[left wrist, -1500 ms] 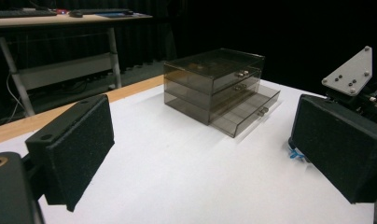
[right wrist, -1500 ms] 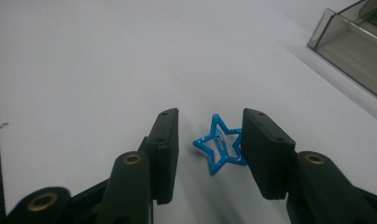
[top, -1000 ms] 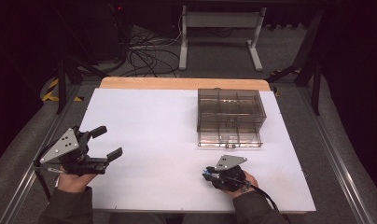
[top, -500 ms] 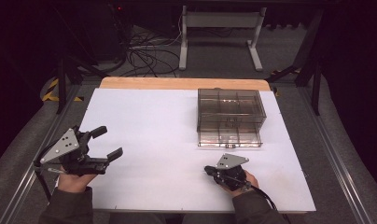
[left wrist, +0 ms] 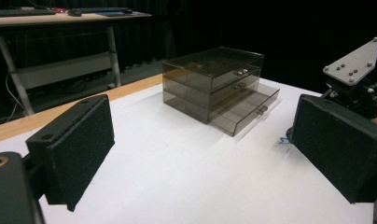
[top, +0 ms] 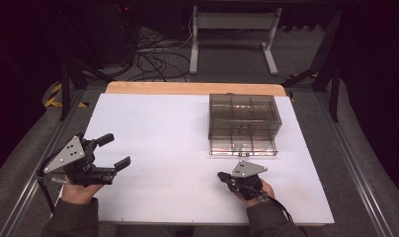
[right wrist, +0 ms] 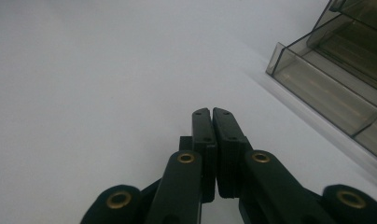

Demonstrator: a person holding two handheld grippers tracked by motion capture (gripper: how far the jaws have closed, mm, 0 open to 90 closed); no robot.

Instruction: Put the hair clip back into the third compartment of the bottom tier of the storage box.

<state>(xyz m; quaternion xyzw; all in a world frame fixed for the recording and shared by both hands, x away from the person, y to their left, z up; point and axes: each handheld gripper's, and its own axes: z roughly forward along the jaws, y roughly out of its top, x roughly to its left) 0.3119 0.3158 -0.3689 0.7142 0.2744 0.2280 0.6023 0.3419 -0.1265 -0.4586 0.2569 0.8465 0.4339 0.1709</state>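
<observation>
Smoky see-through plastic, that's the little drawer unit (top: 244, 123) I'm working around, three drawers stacked, and its bottom drawer (top: 243, 146) is pulled out a bit toward me. It sits on the white tabletop (top: 163, 133). My right gripper (top: 222, 176) is parked just in front of that open drawer, not touching it, and its jaws have just been closing, now pressed flat together with nothing between them. My left gripper (top: 117, 150) sits well off to the left of the unit, jaws spread wide and empty.
</observation>
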